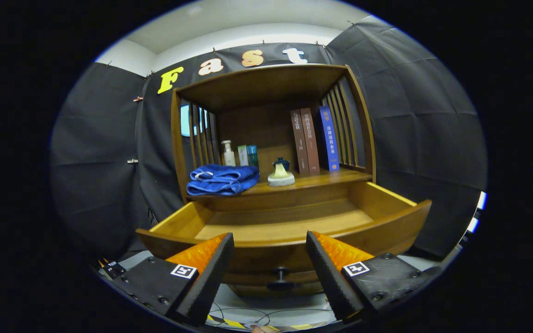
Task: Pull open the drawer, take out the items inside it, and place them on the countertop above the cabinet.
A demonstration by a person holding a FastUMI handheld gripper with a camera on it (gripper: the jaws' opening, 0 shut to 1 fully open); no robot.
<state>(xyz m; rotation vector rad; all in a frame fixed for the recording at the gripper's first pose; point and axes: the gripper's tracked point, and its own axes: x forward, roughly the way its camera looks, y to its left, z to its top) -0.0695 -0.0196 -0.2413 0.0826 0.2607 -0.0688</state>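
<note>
we see the claw (270,240) released, its two fingers spread wide and holding nothing. just ahead of them, and between them, stands the pulled-out drawer (289,224) of a wooden cabinet. the drawer's dark round knob (280,273) sits low on the drawer front, in the gap between the two fingers and touching neither. what shows of the drawer's floor is bare wood; its near strip is hidden behind the drawer front and the fingertips, so we cannot tell what lies there.

above the drawer is the desk (326,176), the cabinet's top, under a wooden hutch. on it, up and to the left of the drawer, lies a folded blue towel (222,179). behind the towel stand a pale pump bottle (228,153) and two small boxes (248,155). near the middle sits a small pale dish (281,178) with a dark lidded pot (281,163) just behind it. to the right, three books (315,141) stand upright against the slatted side.

below the drawer a bit of pale floor with thin cables shows, cut off.
</note>
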